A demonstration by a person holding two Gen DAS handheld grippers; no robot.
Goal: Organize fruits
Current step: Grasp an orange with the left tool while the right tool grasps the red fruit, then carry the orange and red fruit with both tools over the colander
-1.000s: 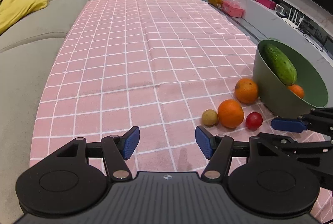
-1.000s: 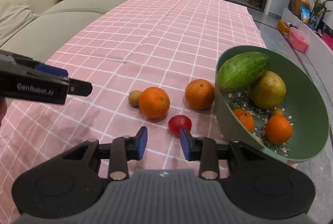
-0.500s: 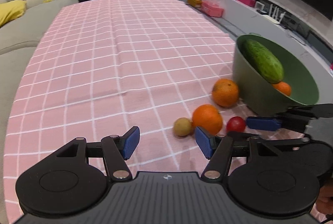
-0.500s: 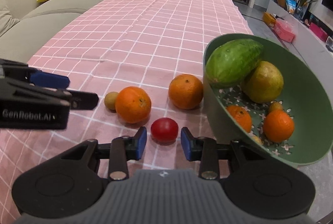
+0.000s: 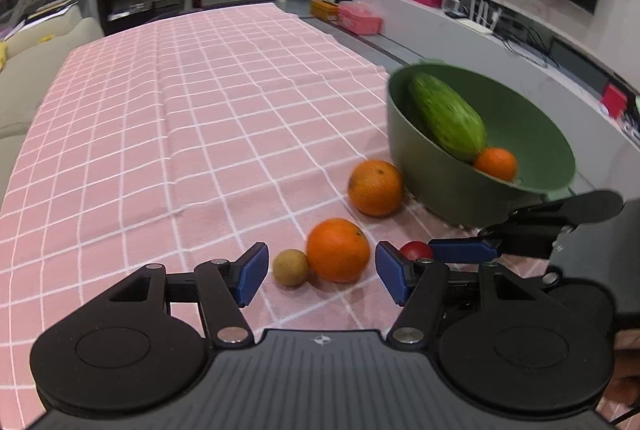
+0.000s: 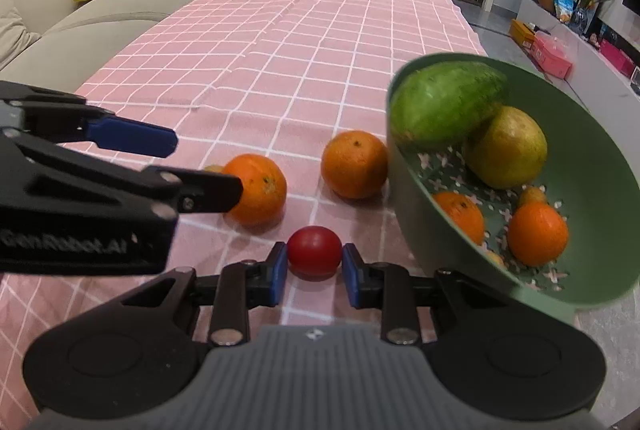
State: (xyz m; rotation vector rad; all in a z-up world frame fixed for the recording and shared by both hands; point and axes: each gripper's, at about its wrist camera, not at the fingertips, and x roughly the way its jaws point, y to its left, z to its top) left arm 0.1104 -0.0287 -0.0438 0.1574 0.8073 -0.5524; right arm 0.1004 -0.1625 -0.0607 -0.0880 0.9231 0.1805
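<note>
A small red fruit (image 6: 314,250) lies on the pink checked cloth between the pads of my right gripper (image 6: 314,272), which is open around it; whether the pads touch it I cannot tell. Two oranges (image 6: 258,190) (image 6: 354,165) lie just beyond. A small brown fruit (image 5: 291,267) sits left of the near orange (image 5: 338,250). My left gripper (image 5: 322,272) is open, low over the cloth, with the brown fruit and near orange between its pads. The green bowl (image 6: 416,222) at the right holds a cucumber (image 6: 444,102), a yellow-green fruit and small oranges.
The left gripper's body (image 6: 80,198) crosses the right wrist view at the left, close to the near orange. A sofa (image 6: 100,10) runs along the table's left side. The table's right edge (image 5: 360,50) drops beside the bowl toward a TV console.
Both grippers moved forward toward the fruit. The red fruit now sits between the right gripper's pads. The left gripper swung right, and the brown fruit and near orange lie between its pads.
</note>
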